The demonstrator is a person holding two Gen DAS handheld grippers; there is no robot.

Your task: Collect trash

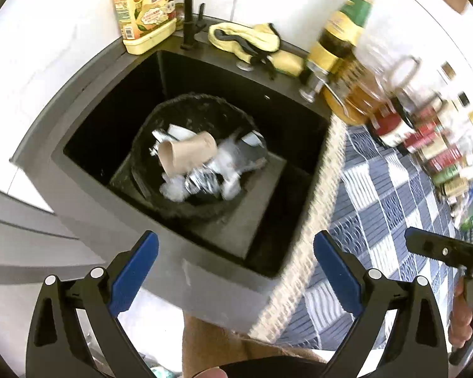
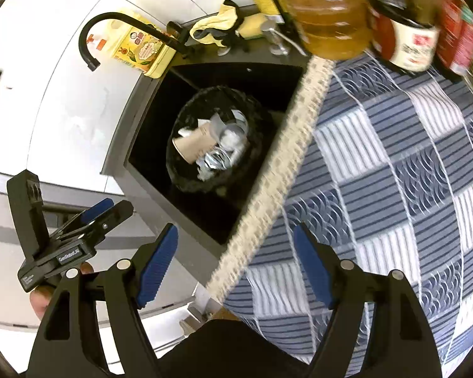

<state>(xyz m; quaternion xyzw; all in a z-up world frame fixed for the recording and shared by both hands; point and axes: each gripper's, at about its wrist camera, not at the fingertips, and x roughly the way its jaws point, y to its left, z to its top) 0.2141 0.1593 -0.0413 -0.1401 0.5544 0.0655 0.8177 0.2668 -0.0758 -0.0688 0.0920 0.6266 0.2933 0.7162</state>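
Apparently the collecting is nearing its end: a paper cup (image 1: 189, 152) and crumpled wrappers (image 1: 211, 176) are lying in the black bin (image 1: 160, 116). Both the left gripper (image 1: 236, 275) and right gripper (image 2: 236, 266) are gaping wide, carrying nothing, and no loose trash is showing on the checked cloth (image 2: 410, 170).

Left gripper (image 1: 236, 253): black plastic frame, triangular cut-outs in both arms, round silver rivets at the pivots. Fingers (image 1: 132, 278) faced with blue ribbed pads. Right gripper (image 2: 236, 253) built alike: black arms, silver rivets, blue ribbed fingers (image 2: 156, 267). Seen from right wrist view, left unit's black body is marked with small white lettering, unreadable. Bare skin of left hand (image 2: 42, 302) seen beneath it; right hand (image 1: 462, 318), bare skin too, at frame edge.
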